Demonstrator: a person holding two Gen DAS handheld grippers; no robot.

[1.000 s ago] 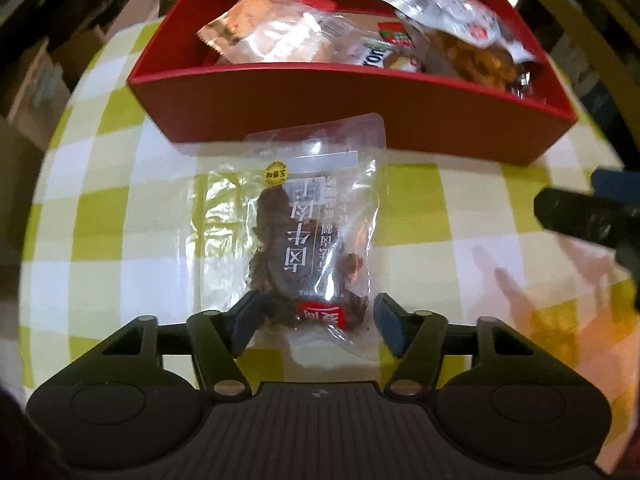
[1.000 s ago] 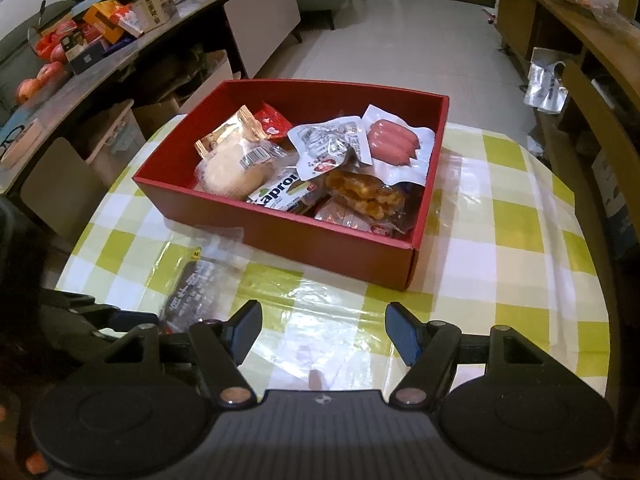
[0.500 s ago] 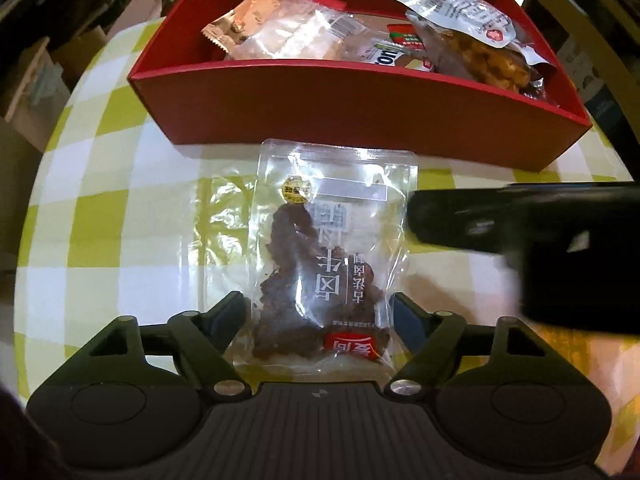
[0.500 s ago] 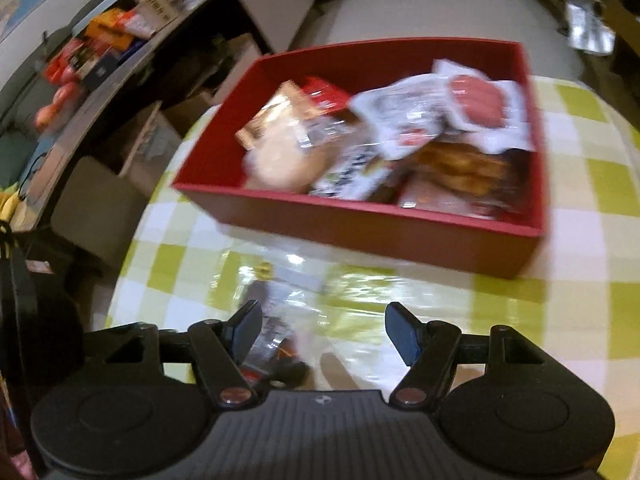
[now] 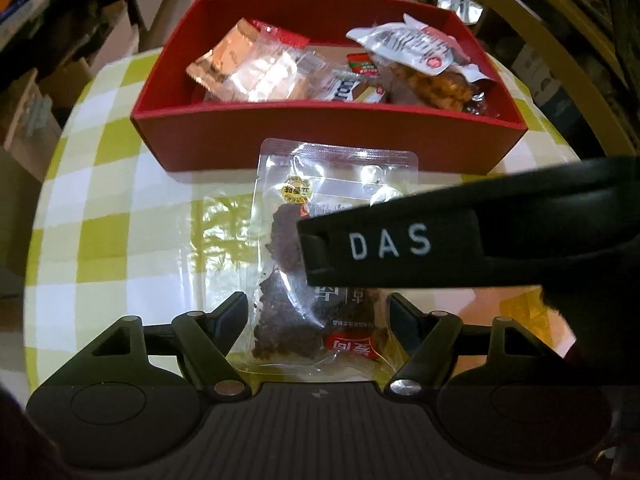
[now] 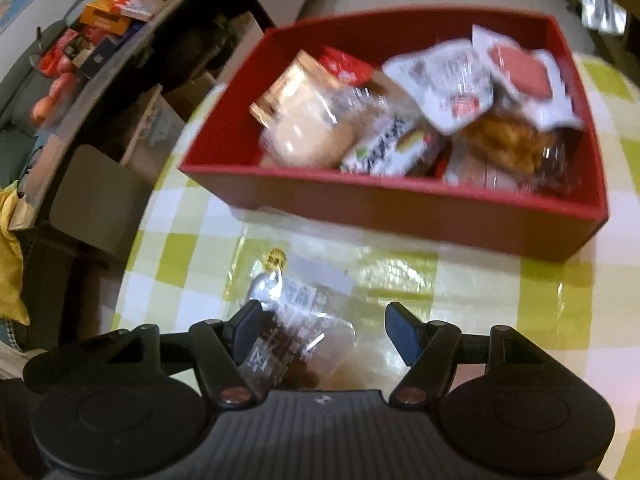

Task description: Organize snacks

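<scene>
Clear packet (image 5: pixel 320 248) lies flat on bench (image 5: pixel 120 240), long axis toward red box (image 5: pixel 320 140), sealed top nearest it. Left tool (image 5: pixel 316 320) apart, closing, straddles its lower end. Right tool (image 6: pixel 320 332) apart, closing, above it; hides its right half in left view. Right view blurred.

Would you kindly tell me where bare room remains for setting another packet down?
Bare checked cloth lies left of the clear jerky packet, below the red box. Inside the box, only the near-left corner looks free. The packet's right side is crowded by the right gripper.
</scene>
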